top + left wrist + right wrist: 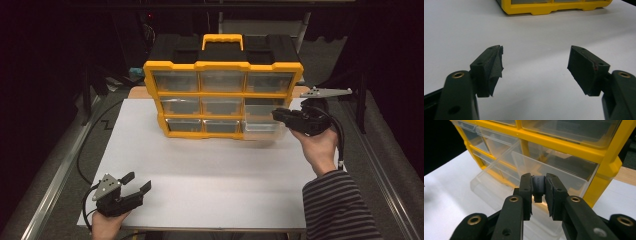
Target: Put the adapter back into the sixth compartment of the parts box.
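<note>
Your drawer organiser (223, 92) stands at the far edge of the table (210, 170), about midway along it. Its bottom right drawer (261, 128) is pulled out toward you. Your right gripper (280, 115) is at that drawer, at the organiser's right end, with a small block (538, 185) between its jaws. Your left gripper (137, 182) sits at the near left corner, well apart from the organiser.

From up high we look down on the white table (210, 185) and yellow box (223, 65). Our left camera sits low, far from that box (554, 7). Our right camera is very close to it (564, 145).
</note>
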Demonstrator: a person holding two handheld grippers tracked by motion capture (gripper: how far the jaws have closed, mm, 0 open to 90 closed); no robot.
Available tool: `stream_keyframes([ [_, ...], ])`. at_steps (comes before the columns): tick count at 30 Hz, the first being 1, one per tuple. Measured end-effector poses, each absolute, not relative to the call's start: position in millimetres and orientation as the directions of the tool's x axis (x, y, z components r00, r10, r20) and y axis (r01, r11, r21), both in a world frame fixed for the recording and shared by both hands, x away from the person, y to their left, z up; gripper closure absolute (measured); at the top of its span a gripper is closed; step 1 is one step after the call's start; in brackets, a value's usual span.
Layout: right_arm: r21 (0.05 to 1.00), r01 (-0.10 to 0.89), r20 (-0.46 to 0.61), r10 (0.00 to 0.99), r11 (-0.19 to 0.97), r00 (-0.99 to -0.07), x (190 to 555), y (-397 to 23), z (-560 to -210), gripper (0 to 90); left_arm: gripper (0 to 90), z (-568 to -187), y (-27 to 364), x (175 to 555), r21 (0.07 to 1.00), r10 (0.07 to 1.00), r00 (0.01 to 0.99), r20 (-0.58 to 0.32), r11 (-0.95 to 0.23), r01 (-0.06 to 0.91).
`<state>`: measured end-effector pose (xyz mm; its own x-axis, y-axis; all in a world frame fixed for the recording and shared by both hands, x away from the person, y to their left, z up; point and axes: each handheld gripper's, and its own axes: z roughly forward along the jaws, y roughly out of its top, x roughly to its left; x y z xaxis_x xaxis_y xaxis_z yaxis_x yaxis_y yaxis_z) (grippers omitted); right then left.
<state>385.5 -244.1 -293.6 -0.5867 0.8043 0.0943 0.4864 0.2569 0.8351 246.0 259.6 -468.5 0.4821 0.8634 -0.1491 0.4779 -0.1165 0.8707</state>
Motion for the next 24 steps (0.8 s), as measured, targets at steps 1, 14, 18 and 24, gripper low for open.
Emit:
stream_keyframes([
  [1, 0.834, 0.490, 0.096, 0.807, 0.255, -0.583, 386.2, -243.5, -294.0, 76.9, 28.8, -468.5, 259.6, 246.0, 0.871, 0.863, 0.482, -0.149, -0.117, 0.478],
  [14, 0.836, 0.493, 0.101, 0.814, 0.242, -0.572, 384.8, -244.7, -294.3, 62.6, 28.8, -468.5, 259.5, 245.8, 0.870, 0.864, 0.482, -0.147, -0.120, 0.479],
  [18, 0.844, 0.474, 0.086, 0.809, 0.251, -0.581, 377.8, -245.2, -292.2, 61.0, 28.8, -468.3, 259.5, 245.6, 0.870, 0.864, 0.482, -0.145, -0.121, 0.478],
  [24, 0.854, 0.455, 0.081, 0.799, 0.252, -0.595, 365.6, -246.7, -290.1, 60.2, 28.8, -468.4, 259.3, 245.5, 0.871, 0.864, 0.481, -0.146, -0.119, 0.478],
])
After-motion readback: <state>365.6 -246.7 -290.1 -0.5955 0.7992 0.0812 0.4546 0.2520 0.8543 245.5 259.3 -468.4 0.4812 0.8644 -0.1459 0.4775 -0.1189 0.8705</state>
